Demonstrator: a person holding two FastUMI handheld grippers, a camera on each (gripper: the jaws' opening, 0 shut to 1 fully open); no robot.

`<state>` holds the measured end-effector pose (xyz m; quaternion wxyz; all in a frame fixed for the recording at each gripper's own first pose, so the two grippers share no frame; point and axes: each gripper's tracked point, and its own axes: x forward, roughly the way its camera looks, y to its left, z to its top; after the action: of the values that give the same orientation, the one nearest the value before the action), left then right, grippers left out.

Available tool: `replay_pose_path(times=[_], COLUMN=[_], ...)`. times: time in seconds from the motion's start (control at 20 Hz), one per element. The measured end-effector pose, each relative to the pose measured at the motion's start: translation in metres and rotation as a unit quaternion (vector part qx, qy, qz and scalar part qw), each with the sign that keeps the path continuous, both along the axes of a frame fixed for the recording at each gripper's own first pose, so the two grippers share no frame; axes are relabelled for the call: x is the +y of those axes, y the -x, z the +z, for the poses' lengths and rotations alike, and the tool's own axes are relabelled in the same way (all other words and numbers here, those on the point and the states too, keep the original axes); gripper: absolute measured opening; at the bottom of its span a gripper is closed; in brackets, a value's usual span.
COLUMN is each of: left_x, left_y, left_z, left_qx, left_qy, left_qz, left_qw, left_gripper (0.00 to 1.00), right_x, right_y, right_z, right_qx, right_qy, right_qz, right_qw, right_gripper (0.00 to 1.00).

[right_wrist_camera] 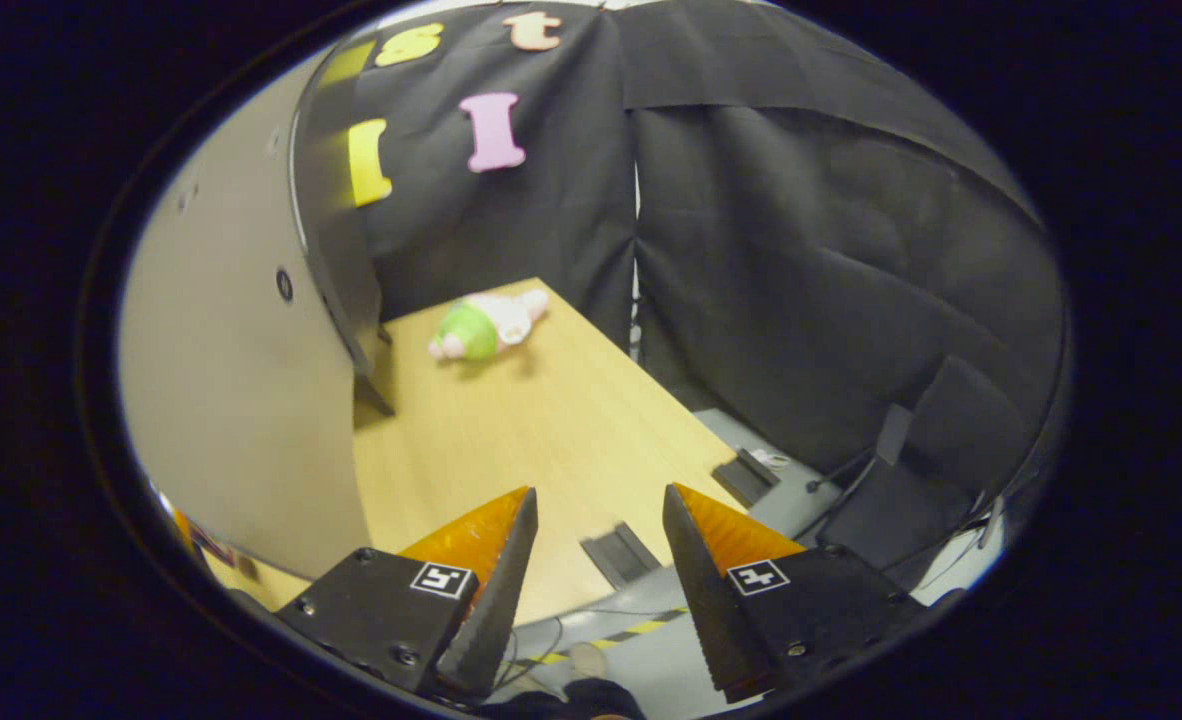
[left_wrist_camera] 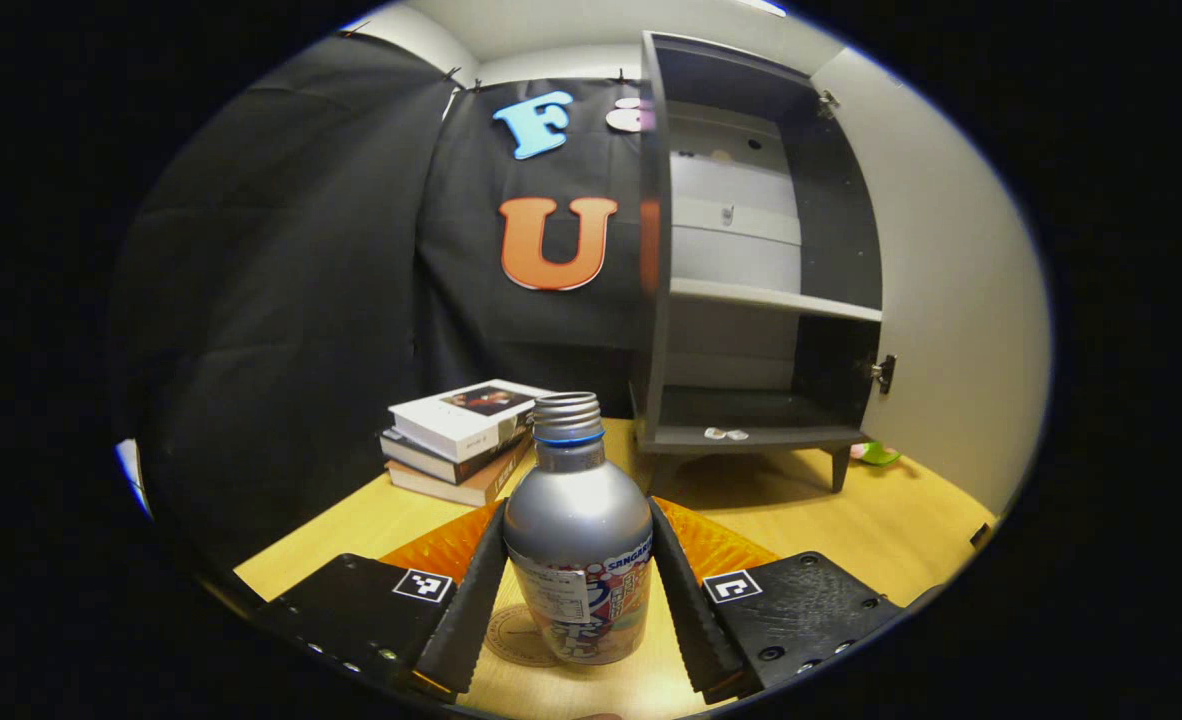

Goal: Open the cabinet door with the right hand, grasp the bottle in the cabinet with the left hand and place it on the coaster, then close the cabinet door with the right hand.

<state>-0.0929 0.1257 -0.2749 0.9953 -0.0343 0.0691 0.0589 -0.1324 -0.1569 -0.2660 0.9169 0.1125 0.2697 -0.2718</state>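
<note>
Left gripper view: "SANGA…" lettering on bottle.

In the left gripper view, the left gripper has both fingers pressed against the sides of a silver bottle, which stands upright with its base over a round coaster on the wooden table. At ten o'clock from the bottle lies a stack of books. At one o'clock stands the grey cabinet, its door swung wide open.
</note>
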Motion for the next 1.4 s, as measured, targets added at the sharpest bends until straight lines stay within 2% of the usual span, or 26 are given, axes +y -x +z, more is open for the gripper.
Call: replay_pose_path(times=[0.15,0.3,0.55,0.7,0.8,0.95,1.0,1.3,1.4], left_x=[0.015,0.021,0.014,0.013,0.016,0.02,0.022,0.018,0.009], left_y=[-0.005,-0.014,-0.015,-0.014,-0.013,-0.008,-0.009,-0.007,-0.004], left_z=[-0.013,-0.021,-0.023,-0.026,-0.035,-0.039,-0.039,-0.014,0.0], left_qx=[-0.011,-0.024,-0.051,-0.056,-0.042,-0.036,-0.036,-0.065,-0.083], left_qy=[-0.003,-0.022,-0.053,-0.061,-0.065,-0.066,-0.067,-0.087,-0.092], left_qz=[0.004,0.002,-0.006,-0.011,-0.007,0.001,0.004,0.001,-0.015], left_qw=[1.0,0.999,0.997,0.997,0.997,0.997,0.997,0.994,0.992], left_gripper=[0.76,0.76,0.76,0.77,0.79,0.91,0.92,0.93,0.94], right_x=[0.02,0.045,0.062,0.058,0.056,0.051,0.051,0.052,0.051], right_y=[0.016,0.008,0.003,0.003,0.004,0.003,0.001,-0.003,-0.007], right_z=[-0.042,-0.052,-0.048,-0.047,-0.043,-0.038,-0.041,-0.041,-0.038], right_qx=[0.059,0.073,0.079,0.074,0.072,0.071,0.071,0.066,0.057], right_qy=[-0.004,-0.008,0.018,0.02,0.018,0.019,0.017,0.01,0.008], right_qz=[0.008,0.027,0.05,0.042,0.038,0.035,0.035,0.04,0.038], right_qw=[0.998,0.997,0.995,0.996,0.997,0.997,0.997,0.997,0.998], right_gripper=[0.79,0.79,0.82,0.82,0.82,0.82,0.83,0.82,0.82])
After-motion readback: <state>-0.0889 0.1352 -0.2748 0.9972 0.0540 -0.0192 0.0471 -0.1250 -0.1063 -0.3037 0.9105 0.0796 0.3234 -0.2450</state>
